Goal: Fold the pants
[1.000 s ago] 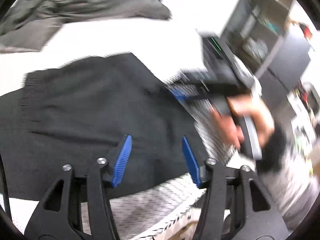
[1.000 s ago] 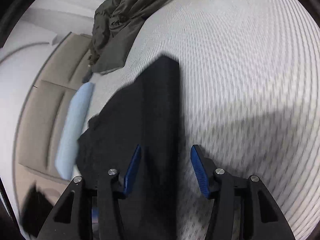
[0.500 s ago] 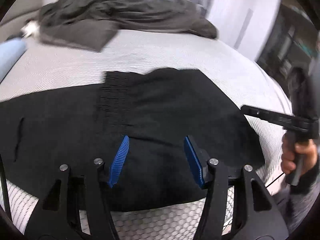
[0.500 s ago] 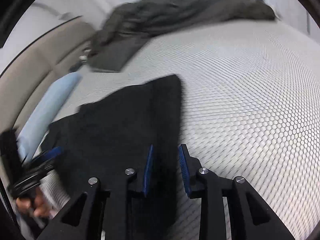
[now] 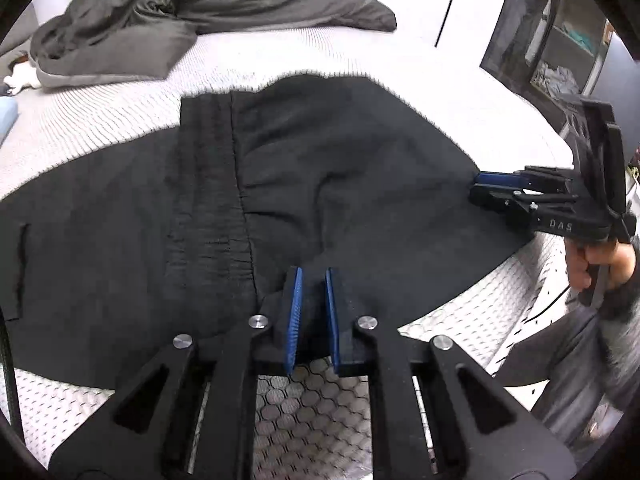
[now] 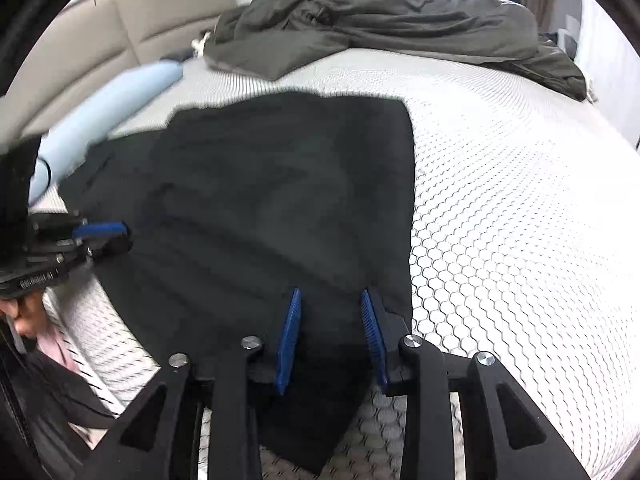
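Black pants (image 5: pixel 304 184) lie spread on the white honeycomb bed cover, waistband ribbing left of centre. My left gripper (image 5: pixel 311 280) is shut on the near edge of the pants, fabric pinched between its blue pads. My right gripper (image 6: pixel 331 304) stands open over the pants' near right corner (image 6: pixel 280 208), with the fabric lying between its pads. It shows from the side in the left wrist view (image 5: pixel 496 182), at the pants' right edge. The left gripper shows in the right wrist view (image 6: pixel 100 232) at the pants' left edge.
A crumpled dark grey duvet (image 5: pixel 192 12) lies at the far side of the bed, also in the right wrist view (image 6: pixel 392 12). A light blue pillow (image 6: pixel 108 108) lies by the beige headboard (image 6: pixel 120 36). Shelves (image 5: pixel 560 40) stand beyond the bed on the right.
My left gripper has closed onto the pants' near edge. My right gripper has opened wider and moved in over the pants' corner. Both views have steadied after swinging.
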The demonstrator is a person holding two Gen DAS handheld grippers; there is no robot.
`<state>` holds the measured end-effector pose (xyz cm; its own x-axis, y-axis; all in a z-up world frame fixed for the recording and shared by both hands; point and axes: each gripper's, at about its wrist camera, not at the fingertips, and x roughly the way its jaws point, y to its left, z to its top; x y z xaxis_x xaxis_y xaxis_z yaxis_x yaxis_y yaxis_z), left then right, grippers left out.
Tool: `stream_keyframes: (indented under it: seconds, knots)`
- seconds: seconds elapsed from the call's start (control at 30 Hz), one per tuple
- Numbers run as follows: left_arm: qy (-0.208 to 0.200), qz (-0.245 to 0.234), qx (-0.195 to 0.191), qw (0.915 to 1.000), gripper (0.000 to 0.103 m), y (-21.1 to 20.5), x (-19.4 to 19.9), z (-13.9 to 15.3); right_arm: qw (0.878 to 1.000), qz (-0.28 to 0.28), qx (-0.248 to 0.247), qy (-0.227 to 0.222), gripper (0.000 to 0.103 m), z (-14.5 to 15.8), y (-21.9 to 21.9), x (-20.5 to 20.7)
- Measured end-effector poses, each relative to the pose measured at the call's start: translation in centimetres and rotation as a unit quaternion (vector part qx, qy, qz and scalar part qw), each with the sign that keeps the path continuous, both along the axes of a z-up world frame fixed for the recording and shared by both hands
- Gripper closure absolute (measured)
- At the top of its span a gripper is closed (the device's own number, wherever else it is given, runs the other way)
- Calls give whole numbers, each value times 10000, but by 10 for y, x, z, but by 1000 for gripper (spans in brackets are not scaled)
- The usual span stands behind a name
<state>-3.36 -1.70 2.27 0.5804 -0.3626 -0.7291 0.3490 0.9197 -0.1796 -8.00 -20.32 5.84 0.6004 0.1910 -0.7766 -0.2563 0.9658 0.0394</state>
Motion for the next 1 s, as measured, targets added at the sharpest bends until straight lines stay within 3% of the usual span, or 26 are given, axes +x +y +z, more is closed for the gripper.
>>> stream_keyframes:
  seconds: [0.13,0.23,0.27,0.33,0.4,0.47,0.57,0.67,0.8,0.87,1.0]
  knots:
    - [-157,99,-181,9997,92,-12,27,21,9978,313,388,-445,62,19,20,14]
    - [24,28,151,9999,92,-33,62,7,9965,533,624,-129,62,1,48,40]
    - [174,40,287,9994,95,-32,69,-3,9970,593,489,30,62,-10,60,53]
    - [357,-78,83,9993,99,-23,73,-12,9976,666,-72,147,64,-29,72,64]
    - [322,-258,28,9991,101,-9,65,-12,9978,623,-222,87,64,-23,66,64]
    - [268,-228,21,9994,101,-1,52,-5,9985,193,-512,-22,64,-19,47,60]
    - [64,-89,272,9996,101,2,36,14,10000,34,88,-30,64,0,20,49]
    - [-184,-89,205,9996,95,-9,46,31,9987,230,387,-234,59,15,41,58]
    - [128,208,514,9984,95,-22,91,12,9977,379,542,157,59,-4,89,103]
    - [328,425,275,9982,96,-15,107,-1,9968,425,371,574,59,-22,107,131]
    - [284,306,52,9991,97,2,94,0,9961,605,39,644,60,-22,100,131]
